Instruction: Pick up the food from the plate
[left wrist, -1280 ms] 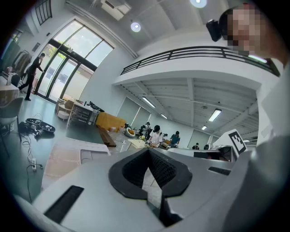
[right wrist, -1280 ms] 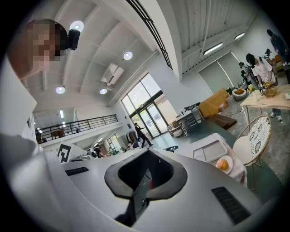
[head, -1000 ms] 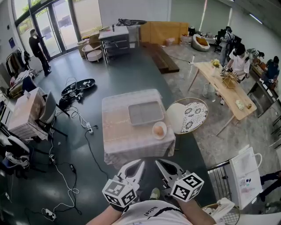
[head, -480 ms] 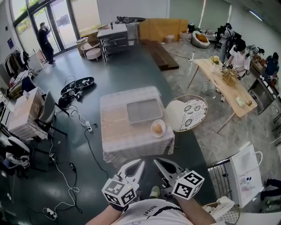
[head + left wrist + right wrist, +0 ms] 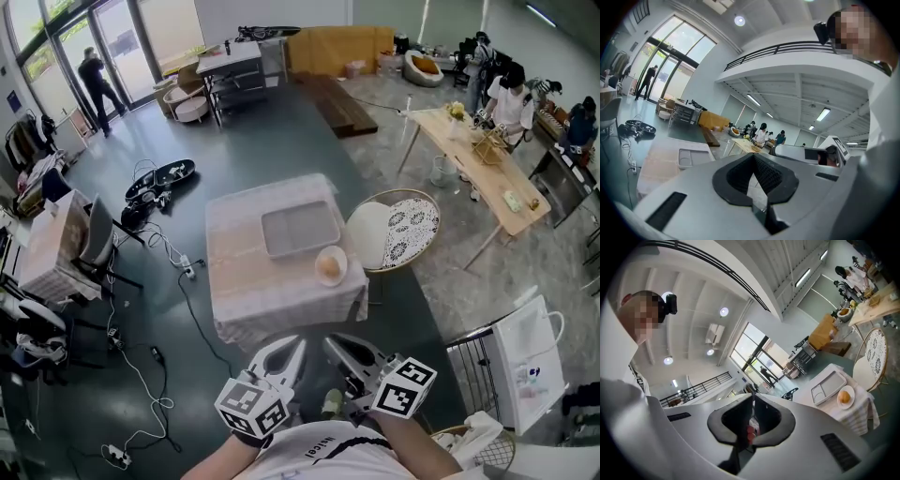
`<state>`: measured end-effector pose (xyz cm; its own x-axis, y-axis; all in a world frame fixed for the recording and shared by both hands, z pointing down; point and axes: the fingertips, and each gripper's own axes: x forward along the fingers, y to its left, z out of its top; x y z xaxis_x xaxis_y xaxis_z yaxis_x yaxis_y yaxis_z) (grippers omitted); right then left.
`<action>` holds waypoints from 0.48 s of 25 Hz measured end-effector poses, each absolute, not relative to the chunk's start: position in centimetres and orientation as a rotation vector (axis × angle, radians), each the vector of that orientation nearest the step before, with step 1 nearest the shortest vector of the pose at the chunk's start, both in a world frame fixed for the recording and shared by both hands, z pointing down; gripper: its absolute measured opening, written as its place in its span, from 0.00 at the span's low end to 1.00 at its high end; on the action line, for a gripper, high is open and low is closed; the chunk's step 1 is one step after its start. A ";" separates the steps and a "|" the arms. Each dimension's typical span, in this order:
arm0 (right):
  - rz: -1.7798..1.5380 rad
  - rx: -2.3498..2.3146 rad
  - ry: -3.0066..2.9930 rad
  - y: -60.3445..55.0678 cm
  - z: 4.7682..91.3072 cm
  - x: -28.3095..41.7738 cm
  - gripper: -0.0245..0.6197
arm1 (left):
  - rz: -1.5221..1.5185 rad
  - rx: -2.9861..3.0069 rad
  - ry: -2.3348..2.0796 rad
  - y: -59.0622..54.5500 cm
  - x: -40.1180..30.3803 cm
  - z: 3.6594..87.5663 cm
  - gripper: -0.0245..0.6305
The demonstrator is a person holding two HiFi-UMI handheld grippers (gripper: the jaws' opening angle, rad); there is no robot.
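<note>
A round piece of orange-brown food [image 5: 329, 266] lies on a small white plate [image 5: 341, 272] at the right front corner of a cloth-covered table [image 5: 253, 281]. A grey compartment tray [image 5: 300, 230] sits behind it. Both grippers hang well short of the table, close to my body. My left gripper [image 5: 298, 343] is shut and empty. My right gripper [image 5: 330, 341] is shut and empty too. In the right gripper view the food [image 5: 843, 397], plate [image 5: 850, 390] and tray [image 5: 828, 386] show far off beyond the closed right gripper [image 5: 753, 397]. The left gripper view shows the tray [image 5: 693, 157] past the closed left gripper [image 5: 753, 155]; the food is hidden there.
A round chair with a patterned cushion [image 5: 398, 232] stands against the table's right side. Cables and a power strip [image 5: 183, 272] lie on the dark floor to the left. A white bag [image 5: 530, 361] and wire basket stand at my right. People work at a wooden table [image 5: 473, 173] far right.
The table, tray and plate have drifted slightly left and up in the head view. Both grippers stay shut in the same place near my body. The person by the glass doors has walked.
</note>
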<state>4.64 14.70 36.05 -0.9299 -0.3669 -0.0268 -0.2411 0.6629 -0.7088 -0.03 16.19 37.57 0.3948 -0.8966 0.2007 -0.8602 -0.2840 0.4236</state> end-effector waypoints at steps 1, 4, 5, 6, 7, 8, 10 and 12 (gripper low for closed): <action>-1.128 -0.498 2.700 14.5 36.2 4.9 0.06 | -0.099 2.193 -1.503 16.0 0.2 37.7 0.04; -1.156 -0.491 2.674 13.7 36.4 5.8 0.06 | -0.087 2.194 -1.509 15.4 1.0 37.8 0.04; -1.170 -0.490 2.663 13.5 36.5 6.2 0.06 | -0.084 2.193 -1.512 15.1 1.4 37.9 0.04; -1.186 -0.491 2.650 13.2 36.7 6.7 0.06 | -0.080 2.193 -1.515 14.8 1.7 37.9 0.04; -1.203 -0.492 2.636 12.9 36.8 7.1 0.06 | -0.076 2.194 -1.517 14.6 2.1 37.9 0.05; -1.218 -0.495 2.621 12.6 37.0 7.5 0.06 | -0.071 2.197 -1.518 14.4 2.4 37.8 0.04; -1.243 -0.504 2.595 12.1 37.2 8.2 0.06 | -0.060 2.204 -1.519 14.1 2.9 37.8 0.04; -1.263 -0.514 2.576 11.7 37.6 8.6 0.06 | -0.048 2.204 -1.520 13.9 3.2 38.0 0.04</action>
